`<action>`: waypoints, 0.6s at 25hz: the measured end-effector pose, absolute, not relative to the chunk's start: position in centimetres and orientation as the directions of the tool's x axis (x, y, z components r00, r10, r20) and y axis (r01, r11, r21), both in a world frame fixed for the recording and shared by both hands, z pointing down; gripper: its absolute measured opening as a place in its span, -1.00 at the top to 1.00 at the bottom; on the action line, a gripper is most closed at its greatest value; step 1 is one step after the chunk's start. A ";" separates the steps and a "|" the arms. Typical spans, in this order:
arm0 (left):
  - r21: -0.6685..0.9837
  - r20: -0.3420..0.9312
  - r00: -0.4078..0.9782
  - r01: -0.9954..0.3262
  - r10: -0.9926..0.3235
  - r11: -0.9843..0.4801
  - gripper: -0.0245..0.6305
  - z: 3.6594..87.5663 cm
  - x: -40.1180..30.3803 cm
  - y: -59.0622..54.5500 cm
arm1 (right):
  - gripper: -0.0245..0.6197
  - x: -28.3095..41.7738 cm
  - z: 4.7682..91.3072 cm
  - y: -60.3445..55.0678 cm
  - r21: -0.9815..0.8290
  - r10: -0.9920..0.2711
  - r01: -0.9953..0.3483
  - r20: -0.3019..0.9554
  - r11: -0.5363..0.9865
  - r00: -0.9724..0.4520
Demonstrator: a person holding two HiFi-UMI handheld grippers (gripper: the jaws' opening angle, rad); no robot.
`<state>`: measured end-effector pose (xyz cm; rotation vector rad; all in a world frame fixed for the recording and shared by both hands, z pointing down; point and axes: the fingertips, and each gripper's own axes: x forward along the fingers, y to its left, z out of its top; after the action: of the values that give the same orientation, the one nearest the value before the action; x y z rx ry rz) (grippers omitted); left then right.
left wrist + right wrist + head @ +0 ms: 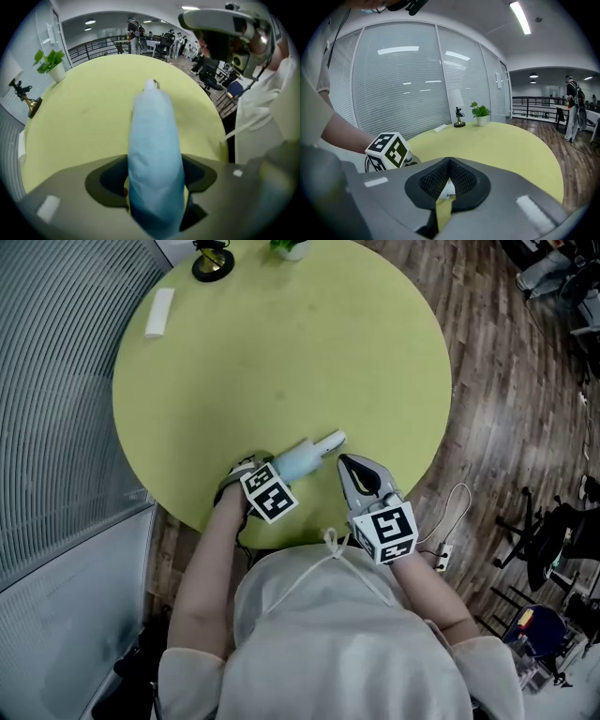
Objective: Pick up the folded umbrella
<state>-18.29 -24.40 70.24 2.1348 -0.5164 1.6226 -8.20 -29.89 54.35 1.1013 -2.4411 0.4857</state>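
The folded umbrella [305, 457], light blue with a white tip, lies on the round yellow-green table [281, 352] near its front edge. My left gripper [268, 467] points steeply down over its near end. In the left gripper view the umbrella [154, 140] runs straight out between the jaws of the left gripper [154, 161], which stand wide with thin gaps on both sides, so the gripper is open around it. My right gripper [343, 460] hovers just right of the umbrella, shut and empty. Its closed jaw tips [449, 160] face across the table, and the left gripper's marker cube [389, 150] is at their left.
At the table's far edge are a white oblong block [159, 312], a small dark figurine [213, 263] and a potted plant [291, 247]. A blind-covered glass wall [47, 427] stands on the left. On the wood floor to the right are a cable [445, 554] and office chairs [553, 540].
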 end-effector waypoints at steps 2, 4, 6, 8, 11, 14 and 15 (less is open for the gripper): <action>0.099 0.971 0.238 -0.512 -0.030 -0.853 -0.09 70.8 -18.1 -24.4 | 0.93 -7.7 54.6 -30.1 -0.145 -0.627 -0.776 0.508 0.613 -0.590; 0.103 0.972 0.233 -0.506 -0.021 -0.856 -0.10 71.1 -18.0 -24.4 | 0.93 -7.3 54.8 -30.1 -0.146 -0.633 -0.785 0.510 0.602 -0.582; 0.099 0.974 0.227 -0.501 -0.021 -0.860 -0.11 71.1 -17.9 -24.4 | 0.93 -6.9 55.0 -30.1 -0.149 -0.639 -0.792 0.513 0.592 -0.574; 0.075 0.977 0.211 -0.500 -0.037 -0.863 -0.11 71.3 -17.9 -24.4 | 0.93 -6.8 55.1 -30.2 -0.151 -0.643 -0.799 0.515 0.583 -0.567; 0.051 0.978 0.201 -0.509 -0.061 -0.859 -0.15 71.6 -17.8 -24.3 | 0.93 -6.8 55.3 -30.1 -0.155 -0.647 -0.804 0.516 0.575 -0.562; 0.055 0.975 0.214 -0.507 -0.064 -0.860 -0.15 71.5 -17.7 -24.3 | 0.93 -6.9 55.1 -29.9 -0.153 -0.650 -0.804 0.511 0.574 -0.562; 0.056 0.974 0.218 -0.505 -0.065 -0.861 -0.14 71.4 -17.7 -24.3 | 0.93 -6.8 55.0 -29.8 -0.152 -0.652 -0.805 0.510 0.574 -0.561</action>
<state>-17.75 -24.26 71.42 2.1376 -0.5300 1.6805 -6.83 -29.77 55.03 1.1767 -2.4081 0.5232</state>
